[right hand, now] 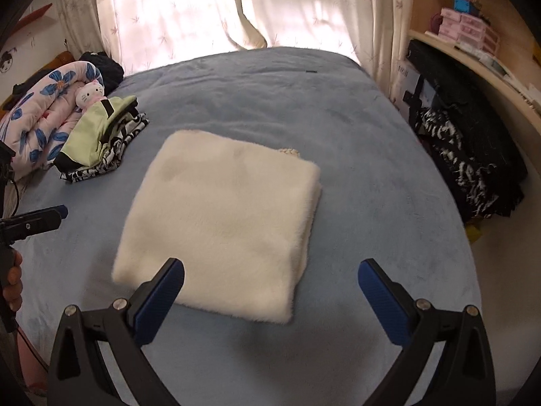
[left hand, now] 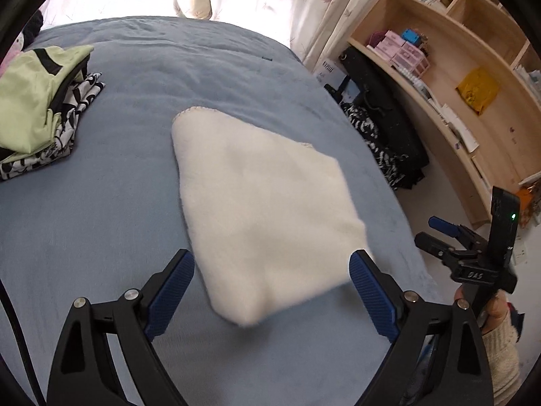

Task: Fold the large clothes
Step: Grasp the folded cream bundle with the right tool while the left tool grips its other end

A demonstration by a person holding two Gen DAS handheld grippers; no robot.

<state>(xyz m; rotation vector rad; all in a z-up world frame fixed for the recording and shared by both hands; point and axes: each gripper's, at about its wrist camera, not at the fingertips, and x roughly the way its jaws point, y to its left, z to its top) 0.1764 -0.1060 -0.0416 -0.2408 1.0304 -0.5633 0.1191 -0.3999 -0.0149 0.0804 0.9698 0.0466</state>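
Note:
A fluffy cream garment lies folded into a thick square on the blue bed cover. My left gripper hovers above its near edge, blue pads wide apart, nothing pinched between them. My right gripper hangs over the garment's near right corner, open as well and clear of the fabric. In the left wrist view the right gripper shows at the right edge, held by a hand in a cream knit sleeve. The left gripper's finger shows at the left edge of the right wrist view.
A stack of folded clothes, light green on black-and-white print, sits at the bed's far left. A rolled floral quilt and a plush toy lie behind it. Dark clothes pile beside a wooden bookshelf on the right. Curtains hang behind.

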